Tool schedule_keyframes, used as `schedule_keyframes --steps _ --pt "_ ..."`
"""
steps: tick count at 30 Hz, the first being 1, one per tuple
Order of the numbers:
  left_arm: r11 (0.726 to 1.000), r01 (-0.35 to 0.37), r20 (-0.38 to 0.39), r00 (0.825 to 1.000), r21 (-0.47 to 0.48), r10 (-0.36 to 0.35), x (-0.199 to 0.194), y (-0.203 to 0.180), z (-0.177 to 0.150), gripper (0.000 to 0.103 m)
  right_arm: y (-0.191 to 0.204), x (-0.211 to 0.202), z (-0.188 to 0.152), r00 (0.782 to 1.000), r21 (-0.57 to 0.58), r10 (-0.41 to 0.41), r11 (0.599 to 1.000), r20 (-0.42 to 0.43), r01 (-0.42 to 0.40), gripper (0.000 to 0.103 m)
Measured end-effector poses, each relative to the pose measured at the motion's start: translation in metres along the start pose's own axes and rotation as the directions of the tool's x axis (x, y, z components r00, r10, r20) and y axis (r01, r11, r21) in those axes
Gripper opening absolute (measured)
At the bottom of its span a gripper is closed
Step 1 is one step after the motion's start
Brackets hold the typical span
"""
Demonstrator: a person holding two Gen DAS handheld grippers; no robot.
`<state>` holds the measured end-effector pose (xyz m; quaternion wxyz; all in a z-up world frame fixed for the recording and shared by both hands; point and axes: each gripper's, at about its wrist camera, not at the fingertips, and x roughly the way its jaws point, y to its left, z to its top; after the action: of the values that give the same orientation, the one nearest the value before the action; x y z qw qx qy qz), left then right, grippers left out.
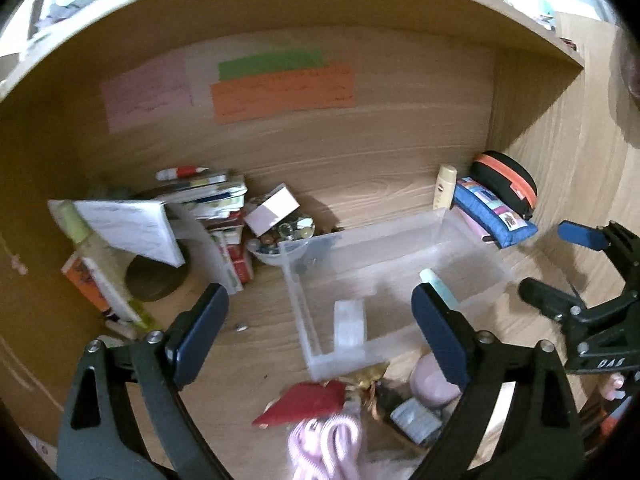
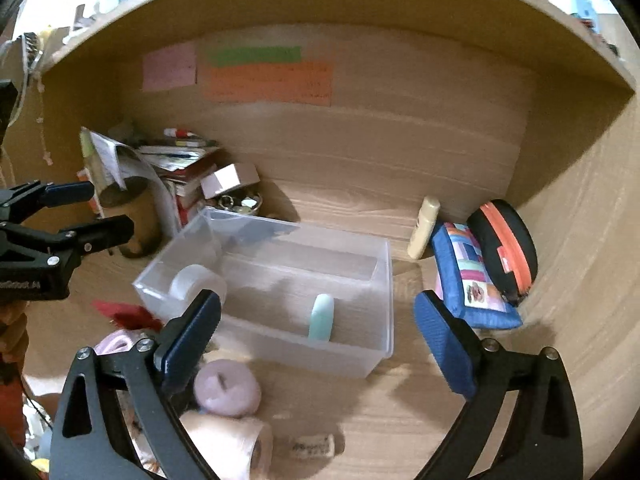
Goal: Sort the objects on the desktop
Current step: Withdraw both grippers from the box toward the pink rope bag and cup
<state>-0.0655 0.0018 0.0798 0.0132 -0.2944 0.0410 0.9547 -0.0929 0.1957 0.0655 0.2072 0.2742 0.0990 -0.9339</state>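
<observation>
This was a home desk nook, built of pale wood-grain board (image 2: 400, 152) with a shelf overhead. Pink, green and orange paper notes (image 2: 272, 80) were stuck to the back wall. A leaning heap of books and papers (image 1: 208, 208) filled the left corner, while a blue patchwork fabric pouch (image 2: 472, 280) and a black zip case with orange trim (image 2: 508, 248) sat right.

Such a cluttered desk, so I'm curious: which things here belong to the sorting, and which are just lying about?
Likely part of the job:
clear plastic bin
mint tube inside it
tape roll inside it
pink candle

Just lying about, it seems:
wall notes
book pile
</observation>
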Motion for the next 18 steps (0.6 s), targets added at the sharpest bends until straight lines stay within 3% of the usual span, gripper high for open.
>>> schedule_keyframes --steps 10,18 --pt "1.0 -0.027 -0.09 0.996 -0.016 0.025 -0.012 0.014 -0.05 0.094 0.014 -0.011 -0.04 0.999 0.021 0.028 0.999 -0.041 -0.027 0.102" --pt "0.996 0.025 -0.244 0.969 -0.083 -0.045 0.013 0.02 -0.097 0.094 0.036 -0.001 -0.079 0.991 0.002 0.052 0.999 -0.126 -0.052 0.102"
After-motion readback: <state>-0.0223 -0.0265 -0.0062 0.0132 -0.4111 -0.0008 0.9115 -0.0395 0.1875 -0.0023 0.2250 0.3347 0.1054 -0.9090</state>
